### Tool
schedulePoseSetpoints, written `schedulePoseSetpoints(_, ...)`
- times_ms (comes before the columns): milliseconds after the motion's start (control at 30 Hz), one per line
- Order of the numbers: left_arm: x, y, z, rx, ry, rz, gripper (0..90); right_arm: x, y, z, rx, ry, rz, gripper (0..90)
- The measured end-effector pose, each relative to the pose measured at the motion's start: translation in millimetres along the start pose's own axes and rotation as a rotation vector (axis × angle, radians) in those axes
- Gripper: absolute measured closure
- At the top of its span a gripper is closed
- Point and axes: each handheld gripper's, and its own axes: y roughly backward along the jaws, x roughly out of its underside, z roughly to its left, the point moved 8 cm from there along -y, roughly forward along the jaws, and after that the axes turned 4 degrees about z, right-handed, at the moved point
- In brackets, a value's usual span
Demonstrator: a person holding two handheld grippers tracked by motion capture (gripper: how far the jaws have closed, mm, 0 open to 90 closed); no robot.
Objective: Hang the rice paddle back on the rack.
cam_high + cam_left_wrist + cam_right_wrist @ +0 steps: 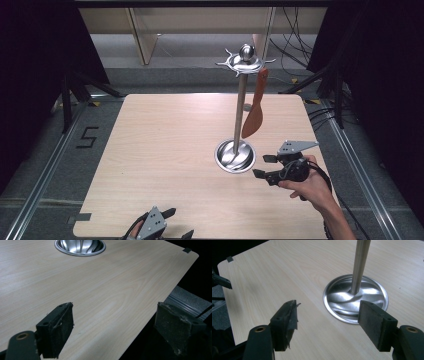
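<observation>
A steel utensil stand (240,100) rises from a round dish base (235,156) on the wooden table (165,150). An orange-brown spatula (255,107) hangs blade down from a hook under the stand's crown (244,61). My right gripper (263,166) is open, held by a hand just right of the base, jaws pointing left at it. In the right gripper view the base (355,298) and pole (360,265) lie just beyond the open gripper (329,320). My left gripper (179,223) is open at the table's front edge. The left gripper view shows the open gripper (115,330) over bare wood, with the base (80,247) far ahead.
A dark floor with a metal rail (45,170) and a painted number 5 (87,136) surrounds the table. Cables (295,45) trail at the back right. Black stand legs (75,90) are at the back left. The table's front right edge (160,302) drops off by my left gripper.
</observation>
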Motion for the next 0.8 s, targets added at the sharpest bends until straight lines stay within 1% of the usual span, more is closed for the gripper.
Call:
schedulePoseSetpoints(33,-0.1,-0.2,-0.4,0.001,0.004,-0.003,14.7,-0.3,-1.3,-2.9,0.017,0.023,-0.020,32.6)
schedulePoseSetpoints(67,-0.4,-0.6,-1.2,0.003,0.011,-0.006,14.6,2.3,-1.1,-0.7,0.006,0.009,-0.002,32.5)
schedulePoseSetpoints(100,1.5,1.1,2.4,-0.010,-0.029,0.022,14.7,2.7,-2.5,-0.6,0.008,0.007,-0.012,32.5)
schedulePoseSetpoints(133,0.2,-0.1,0.4,-0.004,-0.005,0.003,14.7,4.3,-2.2,-0.3,0.006,0.005,-0.003,32.4)
schedulePoseSetpoints(167,0.4,0.0,0.8,-0.007,-0.007,0.006,14.7,4.8,-2.2,-2.8,0.016,0.030,-0.003,32.4)
schedulePoseSetpoints(200,1.8,0.8,2.4,-0.011,-0.024,0.024,14.7,5.5,-4.2,-0.8,0.009,0.007,-0.014,32.4)
schedulePoseSetpoints(233,0.1,-0.7,0.2,0.001,0.000,-0.003,14.7,6.8,-3.8,-1.8,0.003,0.027,-0.002,32.2)
schedulePoseSetpoints(267,-0.4,-1.0,-0.7,0.005,0.010,-0.009,14.7,8.5,-3.5,0.8,0.004,-0.011,0.004,32.1)
schedulePoseSetpoints(300,0.1,-0.5,0.3,0.002,0.001,-0.002,14.7,8.6,-3.7,-0.8,0.009,0.010,-0.003,31.9)
schedulePoseSetpoints(333,0.0,-0.5,0.0,0.003,0.003,-0.003,14.7,8.8,-4.4,-2.1,0.011,0.024,-0.010,31.7)
schedulePoseSetpoints(367,0.1,0.0,0.0,0.001,-0.001,0.001,14.6,11.3,-4.8,0.1,0.006,-0.010,0.003,31.3)
schedulePoseSetpoints(400,0.1,0.3,-0.1,-0.002,0.001,0.001,14.7,11.0,-5.5,-2.5,0.011,0.017,-0.007,30.9)
schedulePoseSetpoints(433,-0.2,0.4,0.5,0.001,-0.017,0.002,14.7,13.3,-6.4,0.0,0.001,-0.020,0.000,30.9)
schedulePoseSetpoints(467,-0.5,0.3,0.9,0.004,-0.027,0.001,14.6,14.2,-6.4,-0.6,0.002,-0.020,0.000,30.7)
schedulePoseSetpoints(500,-0.3,-0.3,-0.6,0.001,0.005,-0.004,14.7,15.3,-6.8,-0.9,0.004,-0.021,0.001,30.4)
schedulePoseSetpoints(533,0.1,0.1,0.1,-0.001,0.000,0.001,14.6,15.0,-7.7,-1.8,0.001,-0.010,-0.015,30.1)
schedulePoseSetpoints(567,-0.2,-0.2,-0.3,0.000,0.004,-0.003,14.7,16.3,-7.2,-0.2,-0.005,-0.027,-0.012,30.0)
schedulePoseSetpoints(600,-0.2,-0.5,0.1,0.002,0.001,-0.005,14.7,18.1,-6.2,2.0,-0.013,-0.056,-0.002,29.9)
schedulePoseSetpoints(633,-0.6,-0.8,-0.7,0.004,0.008,-0.008,14.6,18.5,-6.2,0.6,-0.016,-0.033,-0.005,29.7)
schedulePoseSetpoints(667,-0.6,-1.0,-0.9,0.005,0.011,-0.012,14.6,19.8,-6.1,1.6,-0.015,-0.047,-0.003,29.6)
schedulePoseSetpoints(700,-0.6,-0.9,-0.6,0.005,0.008,-0.009,14.7,20.1,-6.5,-0.3,-0.005,-0.028,-0.014,29.5)
schedulePoseSetpoints(733,-0.1,-0.3,-0.1,0.000,0.003,-0.002,14.7,21.5,-5.9,0.0,-0.005,-0.035,-0.010,29.3)
schedulePoseSetpoints(800,-0.2,-0.6,0.1,0.002,0.001,-0.005,14.6,24.5,-6.8,1.2,-0.010,-0.046,-0.008,29.1)
